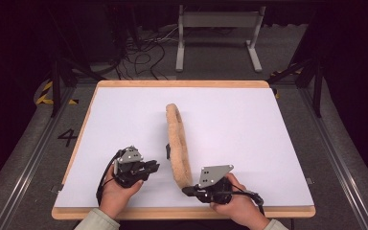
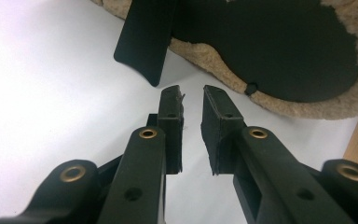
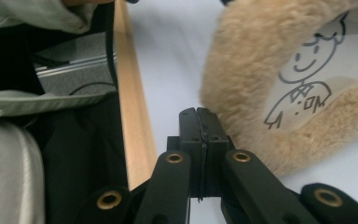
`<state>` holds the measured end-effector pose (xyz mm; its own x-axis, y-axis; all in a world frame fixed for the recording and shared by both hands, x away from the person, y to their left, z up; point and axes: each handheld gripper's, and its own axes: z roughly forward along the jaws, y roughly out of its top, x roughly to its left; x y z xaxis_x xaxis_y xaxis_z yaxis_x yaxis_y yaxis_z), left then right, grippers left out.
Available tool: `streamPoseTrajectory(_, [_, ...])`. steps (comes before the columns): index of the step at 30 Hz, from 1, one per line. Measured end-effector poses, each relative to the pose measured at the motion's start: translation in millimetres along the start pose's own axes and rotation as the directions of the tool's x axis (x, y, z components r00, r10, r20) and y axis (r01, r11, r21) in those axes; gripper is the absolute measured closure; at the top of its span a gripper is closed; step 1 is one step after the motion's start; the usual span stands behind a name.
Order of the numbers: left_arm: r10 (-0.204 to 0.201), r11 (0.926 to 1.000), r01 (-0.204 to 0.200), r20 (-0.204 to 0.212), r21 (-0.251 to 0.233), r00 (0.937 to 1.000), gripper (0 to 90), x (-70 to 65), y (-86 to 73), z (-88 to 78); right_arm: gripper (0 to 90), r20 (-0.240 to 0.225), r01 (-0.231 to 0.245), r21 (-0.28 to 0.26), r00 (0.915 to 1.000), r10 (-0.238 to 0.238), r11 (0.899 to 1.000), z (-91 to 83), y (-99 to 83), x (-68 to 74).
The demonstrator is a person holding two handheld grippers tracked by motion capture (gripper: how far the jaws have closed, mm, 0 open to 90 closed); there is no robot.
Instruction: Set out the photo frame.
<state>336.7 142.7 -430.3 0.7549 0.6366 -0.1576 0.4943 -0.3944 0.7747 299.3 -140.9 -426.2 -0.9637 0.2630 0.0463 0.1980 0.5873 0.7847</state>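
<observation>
Left tongs (image 1: pixel 154 167): near the front left of the bench, in the person's left hand (image 1: pixel 117 189), tips aimed right toward the frame; in the left gripper view (image 2: pixel 192 109) the jaws stand a narrow gap apart with nothing between them.
Stand (image 2: pixel 144 39): a flat black strut on the frame's back, seen in the left gripper view just ahead of the left tongs, its rounded end down toward the bench; in the high view (image 1: pixel 168 151) a small dark tab on the frame's left side.
Frame (image 1: pixel 178 143): a tan, fuzzy picture frame standing on edge on the bench, seen edge-on in the high view as a long curved band running from mid-bench toward the front.
Frame back (image 2: pixel 279 46): black panel inside a tan fleece rim, with a small black clip at the lower edge.
Frame front (image 3: pixel 251 79): thick plush border around a clear pane.
Drawing (image 3: pixel 303 74): a black line sketch of a smiling figure on the pane.
Right tongs (image 1: pixel 186 190): at the frame's near end, in the right hand (image 1: pixel 237 206); in the right gripper view (image 3: pixel 198 114) the jaws are pressed flat together, nothing visible between them, tips just beside the plush border.
Bench (image 1: pixel 268 143): white top with a light wooden edge.
</observation>
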Motion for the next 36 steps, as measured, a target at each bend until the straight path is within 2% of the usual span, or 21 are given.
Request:
streamPoseTrajectory(1, [0.000,1.0000,0.000,0.000,0.001,1.0000,78.3,0.2,-0.3,-0.7,90.0,-0.021,-0.021,-0.011,0.9995,0.021,1.000,1.6,0.3,-2.8])
streamPoseTrajectory(2, [-0.006,1.0000,0.006,-0.003,0.000,1.0000,78.3,0.0,-0.6,-1.2,90.0,-0.019,-0.025,-0.020,0.9995,0.025,0.999,3.4,0.9,-4.6])
streamPoseTrajectory(4, [-0.007,1.0000,0.007,-0.002,-0.002,1.0000,78.3,0.8,-1.0,-1.6,90.0,0.020,-0.006,-0.026,0.9998,0.006,1.000,6.5,2.5,-4.8])
streamPoseTrajectory(5, [-0.007,1.0000,0.007,-0.002,-0.002,1.0000,78.3,0.8,-1.0,-1.6,90.0,0.020,-0.006,-0.026,0.9998,0.006,1.000,6.5,2.5,-4.8])
streamPoseTrajectory(8, [-0.008,1.0000,0.008,-0.005,-0.002,1.0000,78.3,0.5,-1.3,-1.5,90.0,0.070,-0.012,-0.043,0.9974,0.015,0.999,12.6,5.3,-8.5])
streamPoseTrajectory(9, [-0.003,1.0000,0.003,-0.005,-0.001,1.0000,78.3,0.3,-1.3,-1.6,90.0,0.070,-0.012,-0.043,0.9974,0.015,0.999,12.6,5.3,-8.5])
streamPoseTrajectory(10, [-0.003,1.0000,0.003,-0.005,-0.001,1.0000,78.3,0.2,-1.4,-1.8,90.0,0.106,-0.021,-0.052,0.9940,0.026,0.998,16.1,7.1,-10.4])
streamPoseTrajectory(12, [-0.004,1.0000,0.004,-0.006,-0.002,1.0000,78.3,0.4,-1.5,-1.9,90.0,0.118,-0.021,-0.054,0.9926,0.027,0.998,17.1,7.7,-10.8])
streamPoseTrajectory(13, [-0.008,1.0000,0.008,-0.004,-0.001,1.0000,78.3,0.7,-1.6,-2.3,90.0,0.138,-0.013,-0.055,0.9902,0.021,0.998,19.2,8.8,-11.5])
streamPoseTrajectory(16, [-0.009,1.0000,0.009,-0.006,-0.002,0.9999,78.3,1.2,-1.8,-2.5,90.0,0.136,-0.010,-0.059,0.9906,0.018,0.998,17.1,8.9,-10.6])
streamPoseTrajectory(18, [-0.007,1.0000,0.007,-0.006,-0.001,1.0000,78.3,1.5,-1.6,-2.2,90.0,0.117,-0.031,-0.102,0.9921,0.043,0.994,9.1,9.7,-11.0])
streamPoseTrajectory(20, [-0.006,1.0000,0.006,-0.003,0.001,1.0000,78.3,1.4,-1.0,-1.6,90.0,0.151,-0.029,-0.123,0.9874,0.048,0.992,1.9,12.1,-11.0])
streamPoseTrajectory(21, [-0.006,1.0000,0.006,-0.003,0.001,1.0000,78.4,1.4,-1.0,-1.6,90.0,0.151,-0.029,-0.123,0.9874,0.048,0.992,1.9,12.1,-11.0])
streamPoseTrajectory(22, [0.001,1.0000,-0.001,0.000,0.003,1.0000,78.4,1.0,-0.4,-0.9,90.0,0.206,-0.027,-0.106,0.9774,0.048,0.994,-0.9,11.9,-12.9])
streamPoseTrajectory(23, [0.001,1.0000,-0.001,0.000,0.003,1.0000,78.4,1.0,-0.4,-0.9,90.0,0.206,-0.027,-0.106,0.9774,0.048,0.994,-0.9,11.9,-12.9])
streamPoseTrajectory(25, [-0.002,1.0000,0.002,0.000,0.001,1.0000,78.4,0.0,-0.3,0.0,90.0,0.251,-0.026,-0.062,0.9670,0.041,0.998,1.4,8.7,-15.3])
streamPoseTrajectory(29, [-0.003,1.0000,0.003,-0.001,0.000,1.0000,78.4,-0.6,-2.0,-2.4,90.0,0.237,-0.024,-0.034,0.9710,0.031,0.999,8.4,6.5,-16.5])
streamPoseTrajectory(36, [-0.029,0.9995,0.029,-0.026,-0.013,0.9992,78.0,4.4,-8.5,-13.3,90.0,0.206,-0.007,-0.032,0.9784,0.013,0.999,17.7,13.3,-12.1])
